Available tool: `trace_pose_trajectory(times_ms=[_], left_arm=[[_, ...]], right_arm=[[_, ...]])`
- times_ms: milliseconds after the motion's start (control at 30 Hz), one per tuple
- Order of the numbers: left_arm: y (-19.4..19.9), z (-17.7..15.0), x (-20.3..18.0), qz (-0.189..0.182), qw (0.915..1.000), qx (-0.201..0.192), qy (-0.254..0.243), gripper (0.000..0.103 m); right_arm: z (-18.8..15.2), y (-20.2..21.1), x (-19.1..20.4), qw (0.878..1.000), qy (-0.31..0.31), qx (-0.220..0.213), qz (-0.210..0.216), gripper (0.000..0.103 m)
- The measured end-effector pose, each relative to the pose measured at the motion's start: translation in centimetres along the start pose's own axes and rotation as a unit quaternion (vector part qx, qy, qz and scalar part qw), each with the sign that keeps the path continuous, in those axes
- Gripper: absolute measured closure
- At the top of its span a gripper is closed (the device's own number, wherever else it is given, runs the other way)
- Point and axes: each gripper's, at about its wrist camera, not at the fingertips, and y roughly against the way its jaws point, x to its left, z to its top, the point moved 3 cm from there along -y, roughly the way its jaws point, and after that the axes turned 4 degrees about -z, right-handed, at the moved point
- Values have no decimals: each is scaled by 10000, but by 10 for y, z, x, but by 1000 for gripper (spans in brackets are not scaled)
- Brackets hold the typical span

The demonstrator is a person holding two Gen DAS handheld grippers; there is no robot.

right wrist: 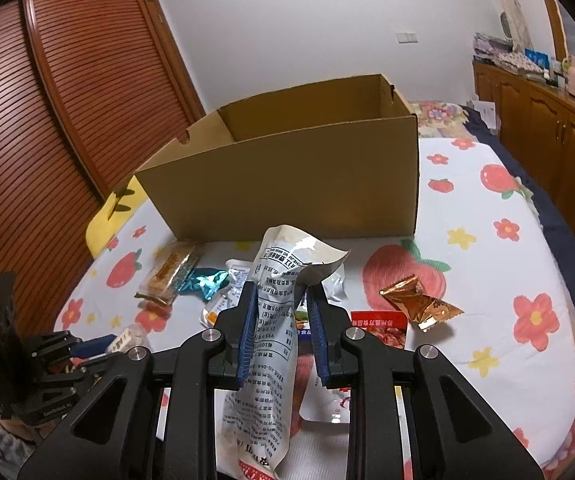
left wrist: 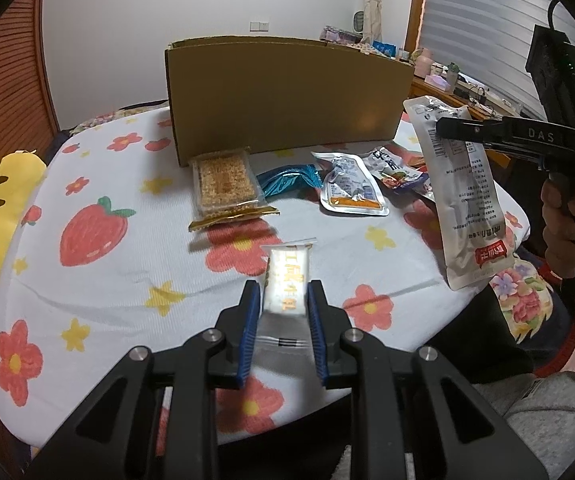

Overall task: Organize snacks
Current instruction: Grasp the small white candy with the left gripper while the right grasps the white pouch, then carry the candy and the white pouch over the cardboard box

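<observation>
**Claws both loaded, box not yet filled**

Left claw (left wrist: 283, 304), seen from its own wrist view, is clamped on a small white snack bar (left wrist: 287, 280), held just above the near part of the flowered surface (left wrist: 99, 300). Far behind stands the open cardboard box (left wrist: 283, 92). Against its near wall lie a clear-wrapped grain bar (left wrist: 225, 180) and a blue foil packet (left wrist: 289, 180), with a silver pouch (left wrist: 351, 190) and more packets to the right. At the right edge of this view the right claw (left wrist: 461, 130) carries a long white pouch (left wrist: 463, 200) that hangs down from it.

From the right wrist view, the right claw (right wrist: 281, 312) is closed on that long white pouch (right wrist: 271, 344), well short of the box (right wrist: 287, 184). What shows of the box interior looks bare, though its floor is hidden. A copper foil packet (right wrist: 421, 302) and a red packet (right wrist: 379, 328) lie on the surface to the right.

By my reading the task is at an early stage: two snacks are lifted, none visibly boxed, and at least half a dozen are left to gather.
</observation>
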Motion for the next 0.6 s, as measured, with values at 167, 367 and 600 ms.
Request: trace_pose_trajectory(times_ms=[167, 367, 600], left_arm=[[2, 3, -1, 15, 10000, -32, -12, 82], [6, 12, -4, 29, 9999, -123, -51, 82], [12, 31, -12, 48, 9995, -269, -179, 82]], right_arm=[[1, 5, 4, 9999, 105, -59, 1, 80], [6, 13, 10, 9996, 224, -167, 29, 80], [18, 24, 16, 9985, 435, -330, 41, 80]])
